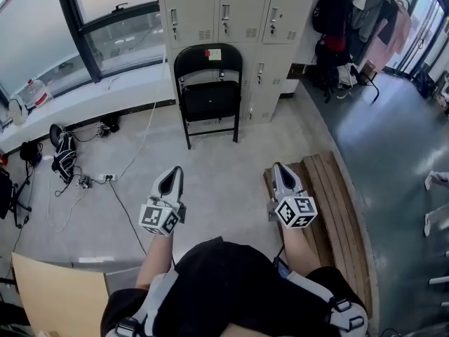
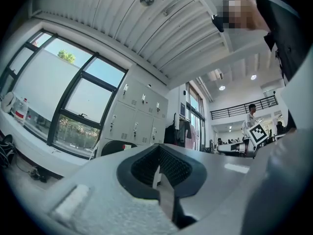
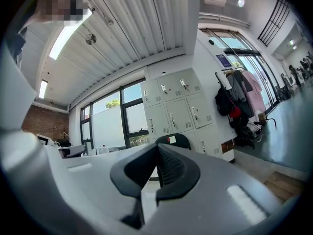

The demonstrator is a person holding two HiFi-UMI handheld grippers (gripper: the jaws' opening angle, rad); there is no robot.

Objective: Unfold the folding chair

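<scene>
Holding both shut and empty, I have the left tool and right tool aimed at the black metal folding chair, which stands well ahead at the floor's far edge, against the grey metal lockers. I judge it stiff, fairly heavy and slick-tubed, and I'd take the backrest's top rim and the seat's front edge. Its hinges and rear legs are hidden, so I cannot tell whether the seat is fully down.

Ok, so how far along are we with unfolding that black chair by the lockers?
Done, apparently: the folding chair stands on its legs before the lockers, seat seemingly down, though this angle cannot confirm it. In hand: nothing; the left gripper and right gripper are shut, empty, apart from it. Left: perhaps only checking the seat.
</scene>
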